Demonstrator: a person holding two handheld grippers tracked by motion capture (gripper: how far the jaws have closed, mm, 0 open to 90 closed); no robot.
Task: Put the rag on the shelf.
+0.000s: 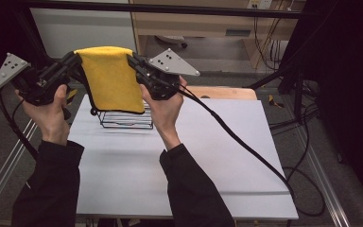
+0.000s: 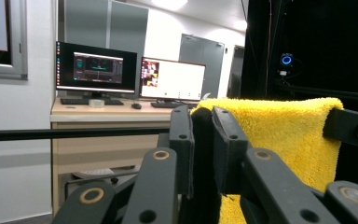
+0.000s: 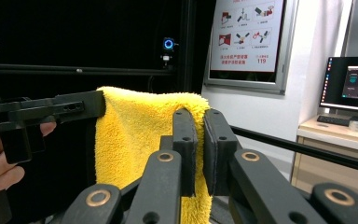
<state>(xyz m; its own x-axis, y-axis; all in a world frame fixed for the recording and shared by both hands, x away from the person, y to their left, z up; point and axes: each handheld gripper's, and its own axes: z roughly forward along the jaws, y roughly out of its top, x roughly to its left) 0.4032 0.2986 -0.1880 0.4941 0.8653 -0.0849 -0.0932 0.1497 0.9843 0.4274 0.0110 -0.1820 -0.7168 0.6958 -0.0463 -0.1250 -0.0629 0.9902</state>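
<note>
A yellow towel [image 1: 111, 78] hangs in the air, stretched between my two grippers and folded over along its top edge. My left gripper [image 1: 78, 59] is shut on the towel's upper left corner. On the upper right corner my right gripper [image 1: 133, 60] is shut too. The towel's lower edge hangs just above a black wire rack [image 1: 125, 119] on the white table [image 1: 194, 156]. In the left gripper view the jaws [image 2: 201, 116] stand close together on the towel [image 2: 279, 135]. In the right gripper view the jaws [image 3: 199, 119] pinch the towel's near edge [image 3: 140, 135].
The right gripper's cable [image 1: 246, 146] trails across the table to its right edge. A wooden board [image 1: 227, 92] lies behind the table. A black frame bar [image 1: 170, 8] runs overhead at the back. A desk with two monitors [image 2: 98, 70] stands farther off.
</note>
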